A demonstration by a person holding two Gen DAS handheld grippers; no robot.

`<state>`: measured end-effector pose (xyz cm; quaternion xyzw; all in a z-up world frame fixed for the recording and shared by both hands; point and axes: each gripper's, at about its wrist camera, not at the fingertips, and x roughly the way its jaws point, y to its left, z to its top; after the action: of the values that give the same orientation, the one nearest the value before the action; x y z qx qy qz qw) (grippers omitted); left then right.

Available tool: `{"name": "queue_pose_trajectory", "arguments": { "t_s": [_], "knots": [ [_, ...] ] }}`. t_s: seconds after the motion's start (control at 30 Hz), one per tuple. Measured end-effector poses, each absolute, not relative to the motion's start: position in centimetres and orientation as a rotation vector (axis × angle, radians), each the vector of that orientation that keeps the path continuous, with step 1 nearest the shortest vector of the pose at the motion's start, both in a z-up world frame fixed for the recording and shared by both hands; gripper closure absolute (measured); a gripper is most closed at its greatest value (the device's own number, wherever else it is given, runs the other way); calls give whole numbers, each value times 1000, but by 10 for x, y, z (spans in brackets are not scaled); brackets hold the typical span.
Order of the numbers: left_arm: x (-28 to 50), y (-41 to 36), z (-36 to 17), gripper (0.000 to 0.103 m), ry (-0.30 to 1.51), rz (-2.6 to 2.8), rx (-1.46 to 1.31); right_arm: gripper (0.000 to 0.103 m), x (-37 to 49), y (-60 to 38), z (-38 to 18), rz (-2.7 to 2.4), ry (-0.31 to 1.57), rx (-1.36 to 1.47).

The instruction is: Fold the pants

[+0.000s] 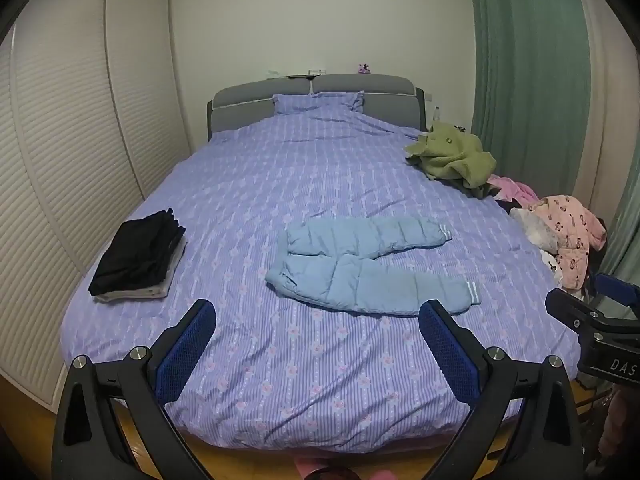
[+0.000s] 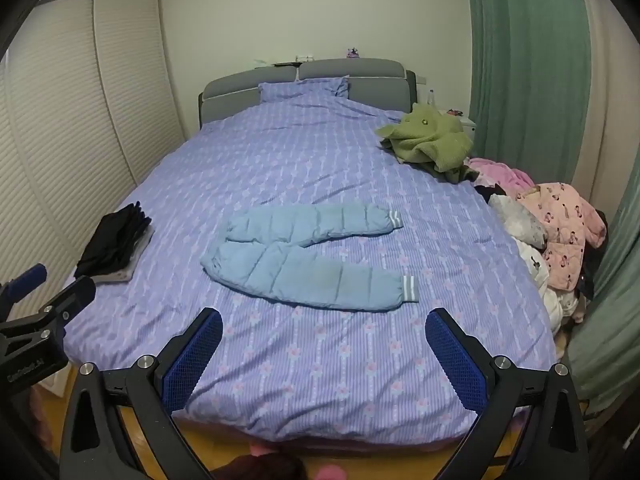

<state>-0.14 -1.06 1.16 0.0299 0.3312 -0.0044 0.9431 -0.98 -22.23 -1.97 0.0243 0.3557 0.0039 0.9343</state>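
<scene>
The light blue quilted pants (image 1: 368,264) (image 2: 308,256) lie flat and unfolded on the bed (image 1: 280,380) (image 2: 300,380), a little below the middle of both frames. Their long axis runs across the picture: the waist is at the left end and the two legs reach toward the right, ending in grey cuffs with white stripes. The legs are spread into a narrow V, the upper leg slanting slightly up to the right, the lower leg slanting down to the right, its cuff nearest the foot of the bed.

The bed is covered by a purple striped cover with pink motifs, and a matching pillow (image 1: 318,102) leans on the grey headboard (image 1: 256,96) at the top centre. At the left edge of the bed sits a folded stack of dark clothes (image 1: 138,258) (image 2: 114,246) on something grey. Along the right edge lie a crumpled green garment (image 1: 452,156) (image 2: 428,140) and, below it, a heap with a pink printed garment (image 1: 568,236) (image 2: 564,228).

The left gripper (image 1: 318,336) (image 2: 48,292) hangs over the foot of the bed, jaws spread wide with nothing between them, clear of the pants. The right gripper (image 2: 324,342) (image 1: 588,300) is likewise spread wide and empty, just short of the lower cuff. A green curtain (image 1: 528,60) hangs at upper right, a slatted wardrobe (image 1: 60,140) at left.
</scene>
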Motion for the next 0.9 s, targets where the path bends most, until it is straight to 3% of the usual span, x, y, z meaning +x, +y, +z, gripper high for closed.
{"name": "queue_pose_trajectory", "arguments": {
  "t_s": [0.9],
  "knots": [
    [1,2,17,0,648,-21,16,0,-3,-220,-3,14,704,54]
  ]
}}
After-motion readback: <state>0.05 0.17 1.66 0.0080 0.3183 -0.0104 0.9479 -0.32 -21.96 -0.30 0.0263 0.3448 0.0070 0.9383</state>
